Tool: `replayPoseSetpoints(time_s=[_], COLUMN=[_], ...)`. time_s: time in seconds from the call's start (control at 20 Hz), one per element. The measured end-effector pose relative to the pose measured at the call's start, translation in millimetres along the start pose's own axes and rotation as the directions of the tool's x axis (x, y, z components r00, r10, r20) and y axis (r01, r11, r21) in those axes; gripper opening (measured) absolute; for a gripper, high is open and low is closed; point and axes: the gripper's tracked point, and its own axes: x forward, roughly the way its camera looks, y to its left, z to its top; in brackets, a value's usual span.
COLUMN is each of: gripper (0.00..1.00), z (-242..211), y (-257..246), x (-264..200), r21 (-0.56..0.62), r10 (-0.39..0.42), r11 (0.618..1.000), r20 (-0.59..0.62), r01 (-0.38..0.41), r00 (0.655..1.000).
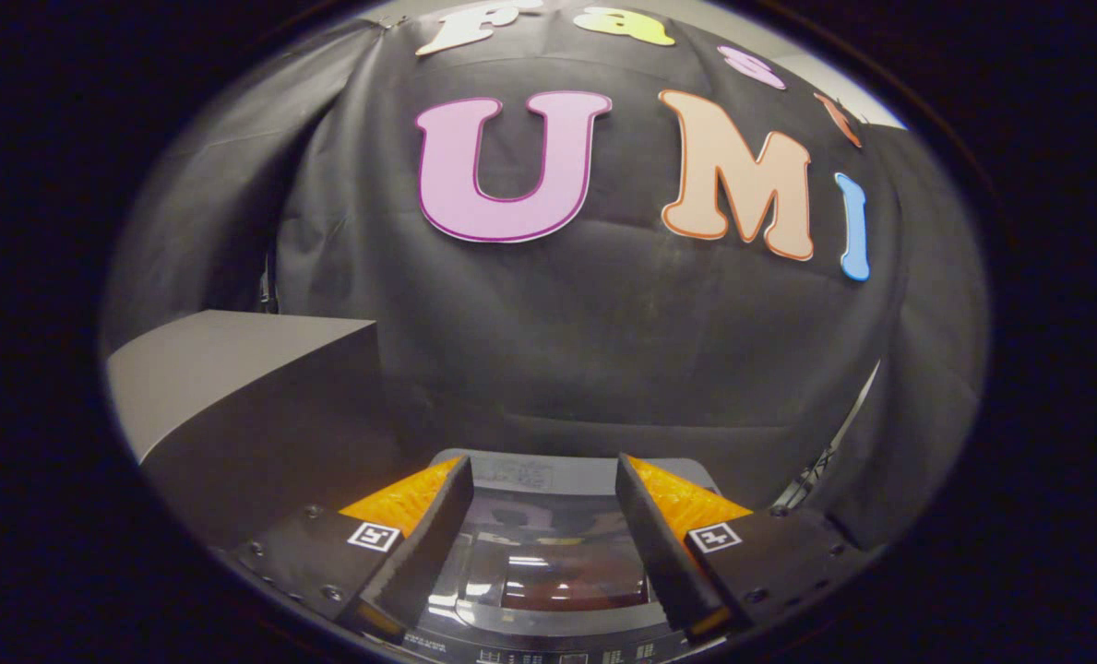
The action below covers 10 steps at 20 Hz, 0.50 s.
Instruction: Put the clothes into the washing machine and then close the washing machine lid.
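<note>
Washing machine lid (pixel 548 553) between open claw (pixel 544 480) fingers

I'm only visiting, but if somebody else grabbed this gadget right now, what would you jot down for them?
Gripper: fingers open, nothing between them, held above the washing machine.
Washing machine: just below and ahead of the fingers, its glossy lid looks shut. A grey box stands beside it.
Clothes: I cannot tell from here whether they are inside.
Done: the lid seems closed.
Left: check that the clothes went in; if not, open the lid, load them, and close it.
</note>
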Motion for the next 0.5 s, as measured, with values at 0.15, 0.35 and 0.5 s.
replayPoseSetpoints(time_s=[0.15,0.35,0.5], gripper=[0.97,0.97,0.97], z=[4.4,5.9,5.8], y=[2.0,2.1,-0.2], x=[-3.1,-5.4,-7.1], r21=[-0.003,-0.002,0.001], r10=[0.004,0.010,0.012], r11=[1.000,1.000,1.000], r20=[0.010,0.015,0.020], r01=[-0.004,-0.010,-0.012], r00=[1.000,1.000,1.000])
